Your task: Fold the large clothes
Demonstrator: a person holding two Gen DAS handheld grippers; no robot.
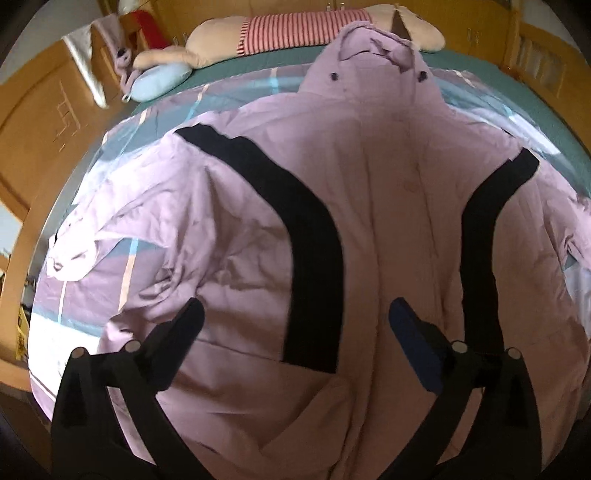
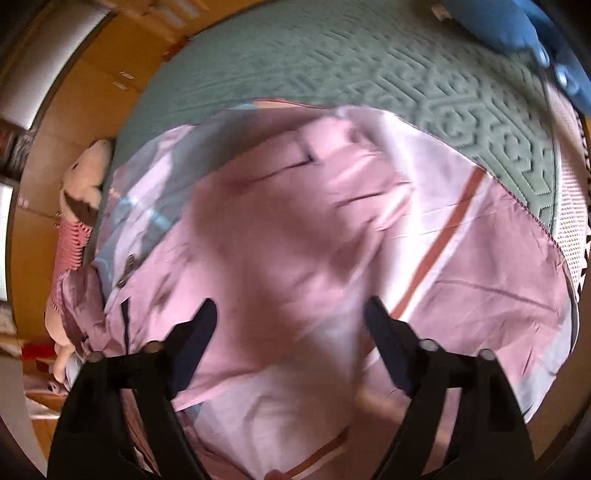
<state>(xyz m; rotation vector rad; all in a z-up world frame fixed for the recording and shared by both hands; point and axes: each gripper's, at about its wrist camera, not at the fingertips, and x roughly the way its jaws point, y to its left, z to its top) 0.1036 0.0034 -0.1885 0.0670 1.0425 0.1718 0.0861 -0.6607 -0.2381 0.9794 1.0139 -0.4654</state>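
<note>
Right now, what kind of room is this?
Most likely a bedroom: a bed with a green quilted cover, a long plush toy lying at its far side, and wooden cabinets alongside.

A: The lilac coat (image 1: pixel 388 206) looks like soft matt cloth, finely wrinkled, and its two black bands (image 1: pixel 314 236) read as a denser, duller fabric.

B: Under it the checked sheet (image 2: pixel 491 266) has a smooth, faint sheen, while the green bedspread (image 2: pixel 369 66) is quilted in a raised, rough pattern.

A: The striped plush toy (image 1: pixel 295 31) seems fuzzy. The cabinets (image 1: pixel 40 114) are lacquered wood.

B: And the left gripper (image 1: pixel 295 314) is matt black plastic with small shiny metal pins
</note>
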